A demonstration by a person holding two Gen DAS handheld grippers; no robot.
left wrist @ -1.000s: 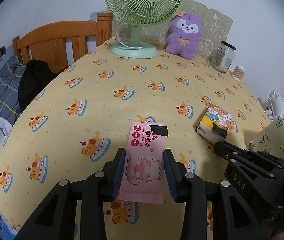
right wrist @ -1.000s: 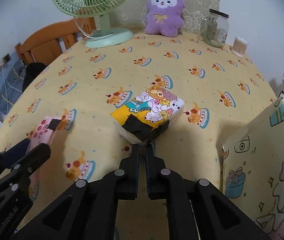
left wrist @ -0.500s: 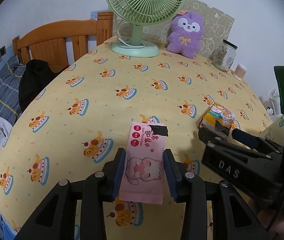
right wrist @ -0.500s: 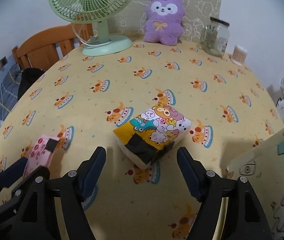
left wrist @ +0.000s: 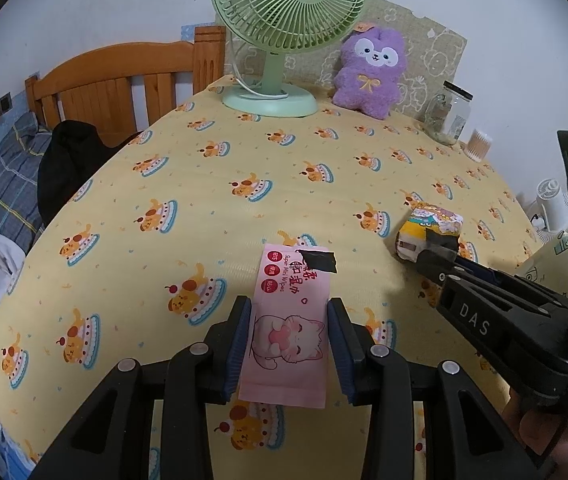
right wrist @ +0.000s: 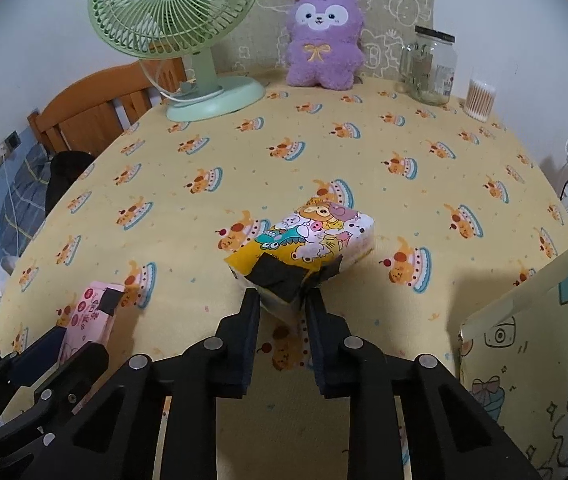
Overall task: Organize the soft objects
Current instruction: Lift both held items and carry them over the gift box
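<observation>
Two packs lie on the desk (right wrist: 364, 152): the left gripper (left wrist: 289, 344) has its jaws clamped on the pink wipes pack (left wrist: 290, 320) at near left, while the right gripper (right wrist: 282, 312) has jaws closing around the near corner of the cartoon tissue pack (right wrist: 308, 248) at centre.

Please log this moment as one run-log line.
left gripper: shut on pink wipes pack | right gripper: closing on cartoon tissue pack

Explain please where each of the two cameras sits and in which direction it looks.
Left wrist: sits on the left gripper, looks down across the table at the pink wipes pack it clamps; a hand shows.
Right wrist: sits on the right gripper, jaws closing around the tissue pack.
Both show both packs and the fan.
</observation>
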